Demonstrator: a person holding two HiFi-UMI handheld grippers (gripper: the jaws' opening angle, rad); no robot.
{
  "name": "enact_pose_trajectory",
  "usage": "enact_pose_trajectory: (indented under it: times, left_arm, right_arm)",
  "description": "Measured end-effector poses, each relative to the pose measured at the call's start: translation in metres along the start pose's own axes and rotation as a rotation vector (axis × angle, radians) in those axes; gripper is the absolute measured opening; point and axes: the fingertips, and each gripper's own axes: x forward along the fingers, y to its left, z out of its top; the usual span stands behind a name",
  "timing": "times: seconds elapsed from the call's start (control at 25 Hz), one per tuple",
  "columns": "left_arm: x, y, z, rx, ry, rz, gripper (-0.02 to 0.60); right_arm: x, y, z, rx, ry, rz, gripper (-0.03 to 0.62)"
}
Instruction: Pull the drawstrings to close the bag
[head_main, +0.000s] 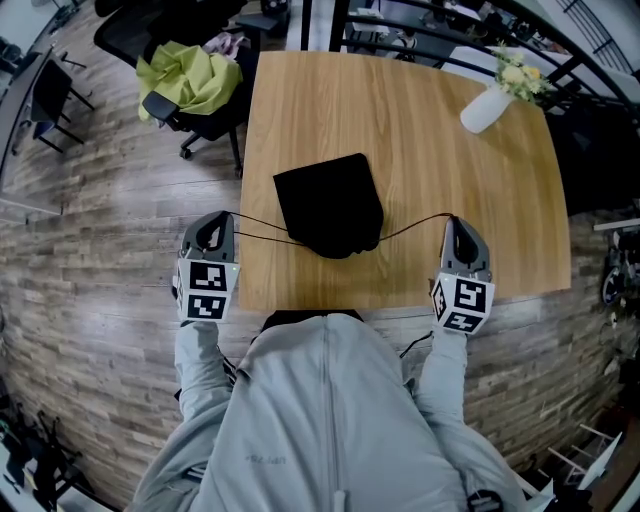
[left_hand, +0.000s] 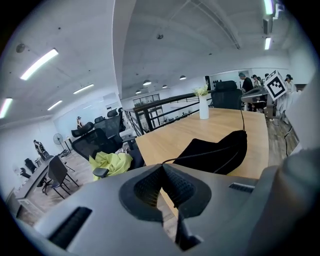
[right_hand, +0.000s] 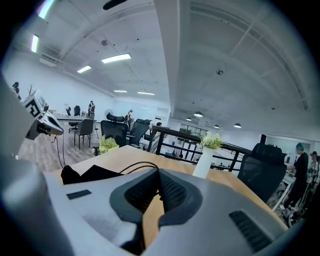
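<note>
Bag (head_main: 330, 205): black, soft cloth, lying at the middle of the head view on the wooden table (head_main: 420, 130), with its gathered mouth toward the lower edge of the frame, nearest you. Your left gripper (head_main: 218, 222), at centre left, has its jaws pressed together on the left drawstring (head_main: 258, 228). Your right gripper (head_main: 452, 225), at centre right, is clamped the same way on the right drawstring (head_main: 415, 225). Both cords run almost straight from the mouth out to the jaws, so little slack seems to be left, and the mouth already looks bunched.

Expect the cloth to be light and limp. It will probably slide on the smooth wood rather than resist, so pull evenly and in opposite directions to keep it centred. The cords are thin and may creep through the pads, so hold them firmly. Don't grab the fabric itself, since it would only fold.
</note>
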Motion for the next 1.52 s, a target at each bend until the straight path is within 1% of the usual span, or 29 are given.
enact_pose_trajectory:
  times: [0.12,0.24,0.4,0.56,0.72,0.84,0.92,1.0,1.12,1.28,1.36,1.4,1.48,1.52]
  left_arm:
    - [0.006,-0.017,0.008,0.009,-0.008,-0.053,0.026]
    - [0.015,-0.042,0.006,0.021,0.004,-0.122,0.026]
    - [0.03,-0.075,-0.006,0.016,0.043,-0.209,0.026]
    - [0.044,-0.099,-0.028,-0.011,0.1,-0.259,0.026]
    - [0.059,-0.11,-0.058,-0.043,0.168,-0.276,0.028]
    - [0.069,-0.119,-0.074,-0.091,0.212,-0.297,0.028]
    - [0.073,-0.123,-0.082,-0.112,0.228,-0.297,0.028]
    - [0.077,-0.124,-0.086,-0.121,0.233,-0.289,0.028]
    - [0.081,-0.128,-0.092,-0.135,0.249,-0.297,0.029]
    - [0.082,-0.131,-0.099,-0.126,0.269,-0.298,0.029]
    - [0.083,-0.13,-0.099,-0.133,0.265,-0.297,0.032]
    - [0.083,-0.13,-0.1,-0.141,0.263,-0.297,0.041]
    - [0.083,-0.128,-0.1,-0.152,0.255,-0.299,0.083]
    - [0.083,-0.128,-0.099,-0.155,0.25,-0.298,0.091]
  right_arm:
    - [0.004,0.014,0.0,-0.016,0.013,0.055,0.025]
    - [0.011,0.036,-0.01,-0.05,0.05,0.12,0.025]
    - [0.021,0.065,-0.036,-0.081,0.126,0.209,0.025]
    - [0.03,0.082,-0.07,-0.088,0.204,0.267,0.025]
    - [0.046,0.092,-0.107,-0.092,0.282,0.294,0.025]
    - [0.057,0.093,-0.134,-0.066,0.339,0.31,0.026]
    - [0.062,0.092,-0.145,-0.044,0.362,0.315,0.026]
    - [0.064,0.091,-0.154,-0.027,0.376,0.317,0.026]
    - [0.066,0.091,-0.164,-0.012,0.404,0.32,0.026]
    - [0.065,0.094,-0.173,0.012,0.436,0.336,0.026]
    - [0.065,0.095,-0.176,0.034,0.445,0.34,0.026]
    - [0.065,0.094,-0.177,0.045,0.446,0.339,0.026]
    - [0.065,0.091,-0.178,0.062,0.447,0.331,0.028]
    - [0.065,0.089,-0.177,0.068,0.448,0.326,0.028]
